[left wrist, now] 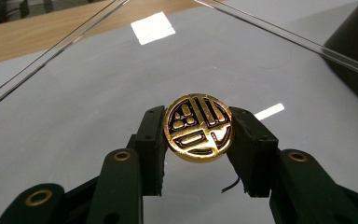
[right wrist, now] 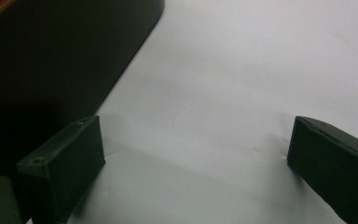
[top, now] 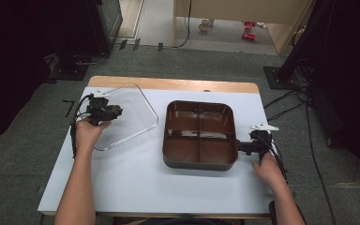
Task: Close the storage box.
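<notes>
Now the left gripper (left wrist: 198,128) clamped the lid's gold knob (left wrist: 198,127), tray (top: 199,135) waiting at three o'clock; right gripper (right wrist: 196,154) gaped empty.

Lid (top: 126,115): clear plastic, smooth, shiny. Round knob (left wrist: 198,128): gold metal look, glossy. Tray (top: 199,161): brown plastic, shiny inside. Table (top: 136,183): smooth, matt top, wood edge. Left gripper (left wrist: 198,140): black, matt plastic.
</notes>
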A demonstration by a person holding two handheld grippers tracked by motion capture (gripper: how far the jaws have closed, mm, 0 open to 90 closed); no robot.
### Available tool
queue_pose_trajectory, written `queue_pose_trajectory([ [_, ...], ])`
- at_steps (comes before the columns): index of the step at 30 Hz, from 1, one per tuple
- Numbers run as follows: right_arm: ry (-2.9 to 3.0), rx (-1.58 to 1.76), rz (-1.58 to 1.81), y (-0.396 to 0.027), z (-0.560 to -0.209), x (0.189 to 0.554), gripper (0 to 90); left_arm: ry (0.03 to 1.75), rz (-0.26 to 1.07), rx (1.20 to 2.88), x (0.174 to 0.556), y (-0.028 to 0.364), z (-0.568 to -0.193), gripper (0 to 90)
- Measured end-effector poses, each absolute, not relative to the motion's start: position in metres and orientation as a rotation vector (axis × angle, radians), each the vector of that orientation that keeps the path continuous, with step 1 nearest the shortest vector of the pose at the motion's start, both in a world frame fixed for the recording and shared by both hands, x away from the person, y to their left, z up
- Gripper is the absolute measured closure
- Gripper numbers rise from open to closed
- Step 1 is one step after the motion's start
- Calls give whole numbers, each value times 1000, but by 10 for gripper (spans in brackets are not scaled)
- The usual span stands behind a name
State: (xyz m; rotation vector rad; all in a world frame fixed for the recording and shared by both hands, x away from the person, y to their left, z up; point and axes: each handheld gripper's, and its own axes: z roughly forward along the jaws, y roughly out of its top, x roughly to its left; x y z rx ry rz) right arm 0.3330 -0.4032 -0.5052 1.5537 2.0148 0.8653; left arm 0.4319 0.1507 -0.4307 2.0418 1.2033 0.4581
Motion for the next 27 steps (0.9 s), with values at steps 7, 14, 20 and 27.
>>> queue_pose_trajectory([
  [7, 2014, 1556, 866, -403, -505, 333, 30, 1132, 453, 2031, 424, 137, -411, 594],
  [14, 2014, 1556, 865, -403, -505, 333, 30, 1073, 437, 2037, 420, 122, -400, 593],
  [20, 2014, 1556, 865, -403, -505, 333, 29, 1012, 420, 2047, 415, 105, -391, 594],
  [27, 2014, 1556, 865, -403, -505, 333, 30, 955, 391, 2054, 412, 89, -386, 593],
])
